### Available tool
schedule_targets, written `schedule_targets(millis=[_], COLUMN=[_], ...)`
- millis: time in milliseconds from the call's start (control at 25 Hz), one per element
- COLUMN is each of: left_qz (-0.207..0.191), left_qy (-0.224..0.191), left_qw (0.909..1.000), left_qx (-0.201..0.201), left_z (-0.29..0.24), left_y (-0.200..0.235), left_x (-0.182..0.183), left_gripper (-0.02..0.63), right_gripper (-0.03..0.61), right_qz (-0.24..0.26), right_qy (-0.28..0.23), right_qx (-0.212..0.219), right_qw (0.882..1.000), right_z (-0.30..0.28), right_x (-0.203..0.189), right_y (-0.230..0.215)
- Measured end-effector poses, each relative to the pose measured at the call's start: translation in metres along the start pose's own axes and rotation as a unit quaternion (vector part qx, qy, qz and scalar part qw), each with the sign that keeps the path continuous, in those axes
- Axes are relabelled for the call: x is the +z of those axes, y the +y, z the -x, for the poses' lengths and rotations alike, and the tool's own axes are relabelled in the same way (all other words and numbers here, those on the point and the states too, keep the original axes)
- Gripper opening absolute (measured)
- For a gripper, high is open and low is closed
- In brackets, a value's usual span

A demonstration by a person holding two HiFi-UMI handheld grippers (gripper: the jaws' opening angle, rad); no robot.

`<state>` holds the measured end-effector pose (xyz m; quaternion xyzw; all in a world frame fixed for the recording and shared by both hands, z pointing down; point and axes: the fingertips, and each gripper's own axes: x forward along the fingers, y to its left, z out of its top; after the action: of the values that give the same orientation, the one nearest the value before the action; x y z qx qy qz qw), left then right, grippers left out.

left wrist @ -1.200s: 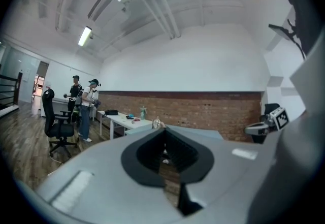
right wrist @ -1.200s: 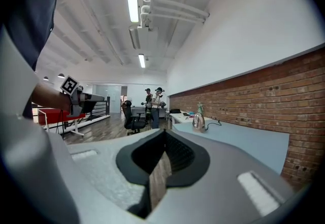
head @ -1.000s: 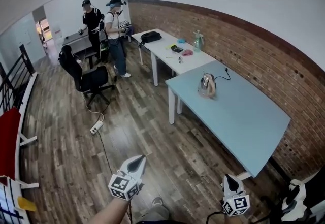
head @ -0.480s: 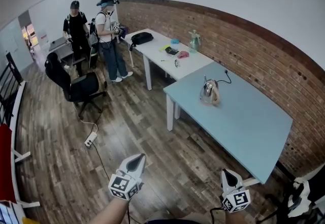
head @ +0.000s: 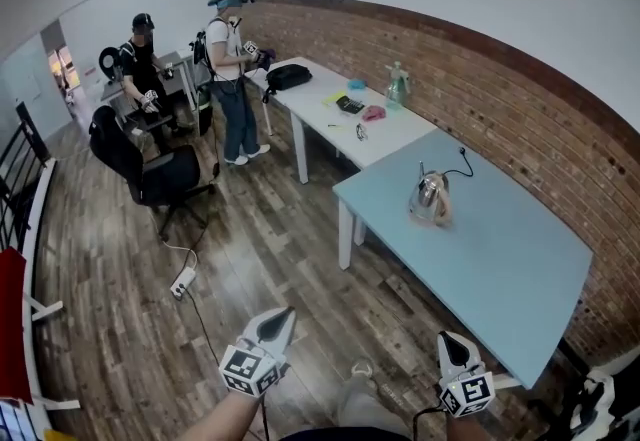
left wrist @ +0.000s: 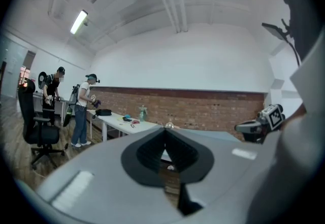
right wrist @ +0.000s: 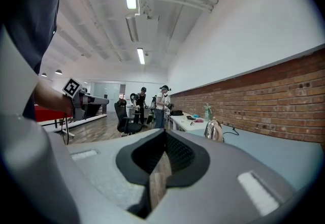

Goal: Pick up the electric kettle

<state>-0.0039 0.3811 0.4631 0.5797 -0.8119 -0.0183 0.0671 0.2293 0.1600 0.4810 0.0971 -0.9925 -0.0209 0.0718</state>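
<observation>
While the electric kettle [head: 428, 199] stands on the pale blue surface [head: 500, 274], its cord trailing toward the brick wall, the approach looks barely begun. The left gripper [head: 286, 313] and right gripper [head: 446, 338] are both pressed together, empty, and well apart from it. Next, one gripper must spread and reach the handle. Counted: one kettle, two grippers, a second white surface [head: 320, 104], and two bystanders, one in white [head: 232, 59] and one in black [head: 138, 64].

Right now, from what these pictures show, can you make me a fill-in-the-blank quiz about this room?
The electric kettle stands on the ____ table. Neither the left hand-held gripper nor the right hand-held gripper touches it; both have their jaws ____ (open or shut). The wall behind the kettle is bare ____.
Missing words: blue; shut; brick.
</observation>
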Motion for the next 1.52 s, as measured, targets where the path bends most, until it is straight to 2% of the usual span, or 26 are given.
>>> schedule_targets(millis=[360,760,960,1120,1320,1520], left_qz=[0.001,-0.008,-0.009,-0.010,-0.004,-0.005], left_qy=[0.005,0.013,-0.001,-0.003,0.013,0.018], left_qw=[0.9994,0.9992,0.9993,0.9991,0.9989,0.9995], left_qx=[0.034,0.038,0.036,0.040,0.045,0.027], left_z=[-0.081,-0.190,-0.244,-0.267,-0.278,-0.310], left_y=[0.058,0.099,0.109,0.113,0.127,0.145], left_x=[0.016,0.036,0.052,0.055,0.046,0.043], left_gripper=[0.002,0.002,0.002,0.002,0.002,0.003], right_gripper=[0.002,0.002,0.002,0.002,0.002,0.002], right_qz=[-0.004,-0.009,-0.012,-0.011,-0.014,-0.013], right_qy=[-0.005,0.002,0.007,0.007,0.009,0.008], right_qx=[0.025,0.025,0.028,0.040,0.048,0.016], right_qw=[1.000,1.000,1.000,0.999,0.999,1.000], right_z=[-0.108,-0.199,-0.237,-0.264,-0.282,-0.291], right_x=[0.012,0.019,0.017,0.016,0.018,0.017], right_y=[-0.061,-0.140,-0.176,-0.189,-0.192,-0.208])
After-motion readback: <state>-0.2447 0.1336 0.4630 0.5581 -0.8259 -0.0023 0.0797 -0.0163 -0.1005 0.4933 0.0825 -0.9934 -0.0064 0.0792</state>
